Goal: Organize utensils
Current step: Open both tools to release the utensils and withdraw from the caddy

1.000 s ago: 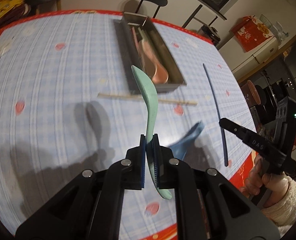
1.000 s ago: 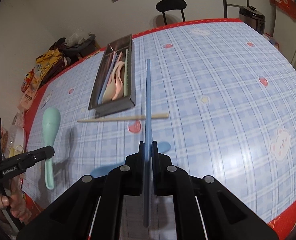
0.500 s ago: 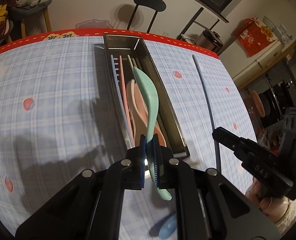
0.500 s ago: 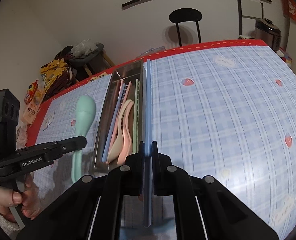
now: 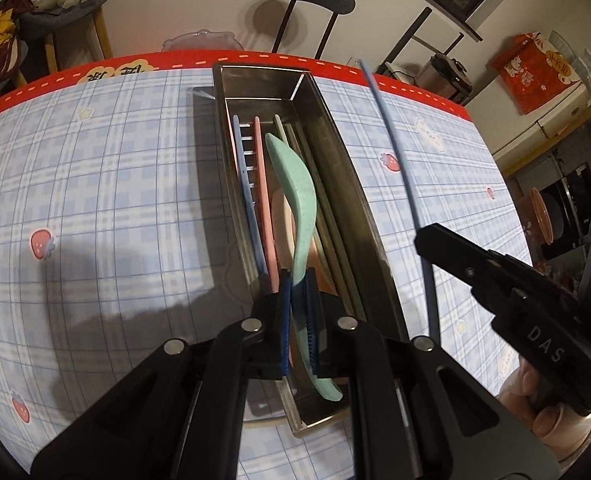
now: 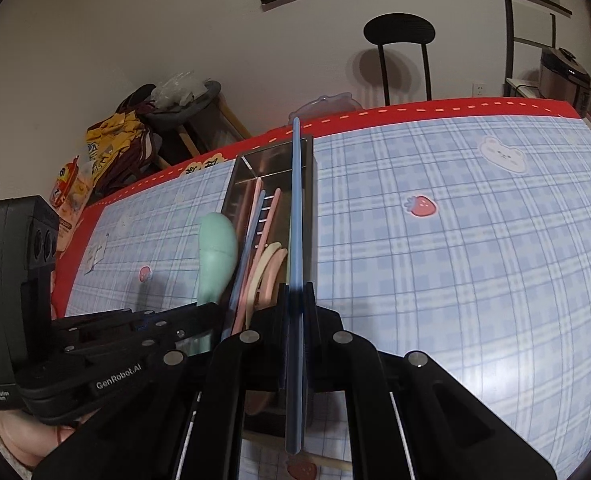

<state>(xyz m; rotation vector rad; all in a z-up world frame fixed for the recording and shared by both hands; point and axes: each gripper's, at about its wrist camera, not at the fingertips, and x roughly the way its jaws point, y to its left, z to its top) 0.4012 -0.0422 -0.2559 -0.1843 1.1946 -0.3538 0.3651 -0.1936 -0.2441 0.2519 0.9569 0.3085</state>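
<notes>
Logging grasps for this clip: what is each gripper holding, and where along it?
Left gripper pinches the mint green spoon on its handle; right gripper pinches the blue chopstick nearer its near end.

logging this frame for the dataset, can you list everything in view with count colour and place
metal tray: 1, silver, far middle of the table, lengthwise
green spoon: 1, mint, held over the tray
blue chopstick: 1, blue, held over the tray's right side
utensils in the tray: several, pink, beige, blue, pale green, lying lengthwise
wooden chopstick: 1, tan, on the table at the tray's near end
tablecloth: 1, blue plaid with red border
chair: 1, black, beyond the table
rice cooker: 1, silver, far right
red box: 1, red, right shelf
left gripper: 1, black, shut on the green spoon
right gripper: 1, black, shut on the blue chopstick
</notes>
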